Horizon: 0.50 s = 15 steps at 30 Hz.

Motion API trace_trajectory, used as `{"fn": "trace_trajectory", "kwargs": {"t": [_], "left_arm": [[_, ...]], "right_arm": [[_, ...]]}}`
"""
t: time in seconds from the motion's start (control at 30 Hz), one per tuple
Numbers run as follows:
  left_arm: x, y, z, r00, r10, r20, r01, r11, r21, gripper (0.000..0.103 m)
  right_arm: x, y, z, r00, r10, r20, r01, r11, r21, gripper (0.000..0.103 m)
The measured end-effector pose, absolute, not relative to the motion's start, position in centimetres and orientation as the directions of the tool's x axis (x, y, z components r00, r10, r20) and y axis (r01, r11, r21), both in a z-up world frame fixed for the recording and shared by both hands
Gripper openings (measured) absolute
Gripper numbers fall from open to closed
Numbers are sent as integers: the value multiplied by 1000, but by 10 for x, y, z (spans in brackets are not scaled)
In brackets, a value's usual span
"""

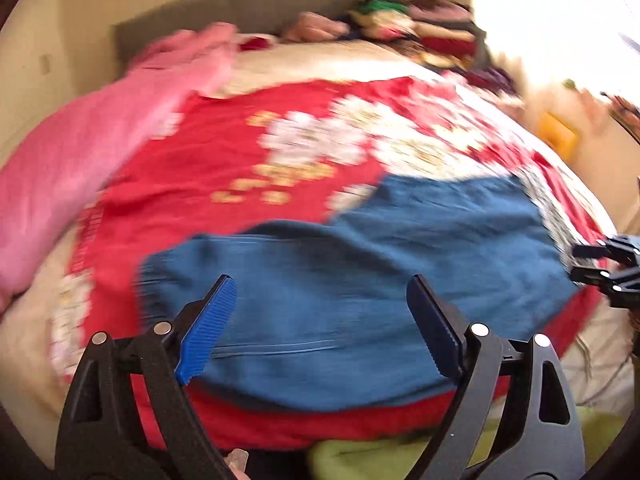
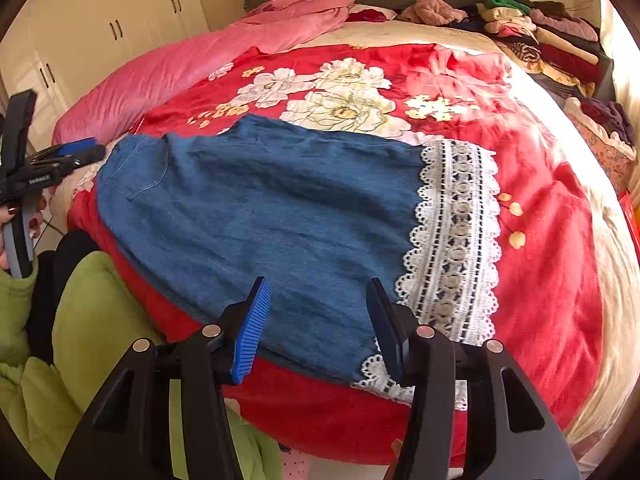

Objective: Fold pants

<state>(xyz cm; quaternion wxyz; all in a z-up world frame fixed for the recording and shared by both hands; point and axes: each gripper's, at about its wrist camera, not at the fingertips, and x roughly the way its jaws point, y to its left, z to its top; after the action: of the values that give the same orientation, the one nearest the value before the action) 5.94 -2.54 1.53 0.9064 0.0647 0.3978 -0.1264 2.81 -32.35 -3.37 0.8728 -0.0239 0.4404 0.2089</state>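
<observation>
A big bed [image 2: 592, 320] holds a red flower blanket [image 2: 540, 216]. On the blanket lie the blue pants [image 2: 260, 216], spread flat near the front edge of the bed. The white lace hem [image 2: 456, 232] is on one end. The pants look folded one time the long way, I think, but they are not yet made short, so more folds are left. The left gripper [image 1: 320, 320] hangs over the pants with its jaws wide apart, holding nothing. The right gripper [image 2: 318, 324] is half open and holds nothing too.
</observation>
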Motion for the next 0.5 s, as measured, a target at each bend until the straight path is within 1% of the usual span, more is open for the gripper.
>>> {"fn": "trace_trajectory", "kwargs": {"t": [0.03,0.1,0.27,0.37,0.43,0.5], "left_arm": [[64,-46,10,625,-210,-752,329,944,10,80],[69,-70,3,614,-233,-754,375,927,19,81],[82,-108,-19,601,-213,-770,418,905,75,83],[81,-110,-43,550,-192,-812,424,903,73,83],[78,-107,-58,512,-172,-841,424,903,74,85],[75,-108,-66,489,-176,-854,435,898,64,85]], "right_arm": [[30,-321,-35,521,343,-782,-385,912,144,49],[34,-317,-35,522,341,-782,-376,915,147,49],[33,-308,-29,551,328,-767,-396,912,106,49],[37,-312,-43,510,317,-800,-379,917,122,49],[39,-314,-63,435,321,-841,-355,920,167,49],[34,-315,-75,417,323,-850,-343,922,183,50]]}}
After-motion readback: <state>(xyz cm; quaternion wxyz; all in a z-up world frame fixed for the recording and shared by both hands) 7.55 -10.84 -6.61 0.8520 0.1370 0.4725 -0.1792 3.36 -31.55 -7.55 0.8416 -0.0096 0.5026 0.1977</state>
